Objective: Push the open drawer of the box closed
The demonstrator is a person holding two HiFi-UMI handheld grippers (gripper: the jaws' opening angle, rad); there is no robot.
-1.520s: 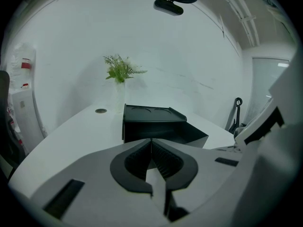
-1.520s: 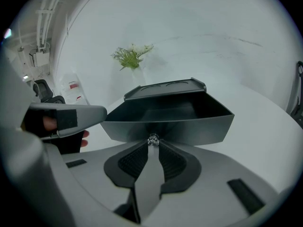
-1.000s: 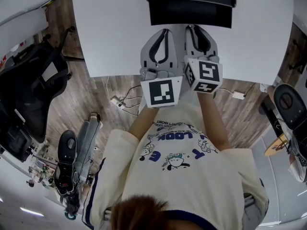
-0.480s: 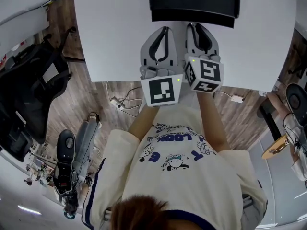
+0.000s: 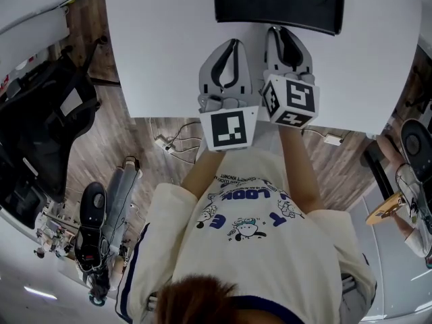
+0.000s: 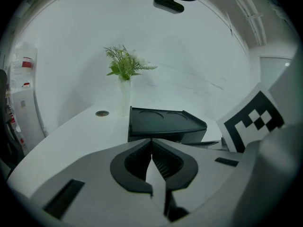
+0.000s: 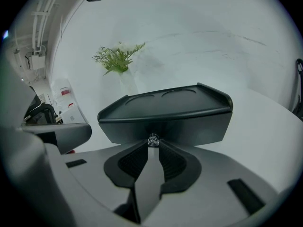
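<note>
The black box stands at the far side of the white table. In the head view its drawer front lies flush under the lid. In the right gripper view the drawer front fills the middle, with a small shiny knob on it. My right gripper has its tips against the drawer, closed on either side of that knob. My left gripper rests shut and empty on the table, left of the right gripper and short of the box.
A white vase with green sprigs and a small round disc sit beyond the box. The table's near edge runs just behind both grippers. A black chair and cables are on the floor at the left.
The drawer front stood out from the box a second ago and now sits in under the lid. My right gripper has moved forward with it. The left gripper has stayed put.
</note>
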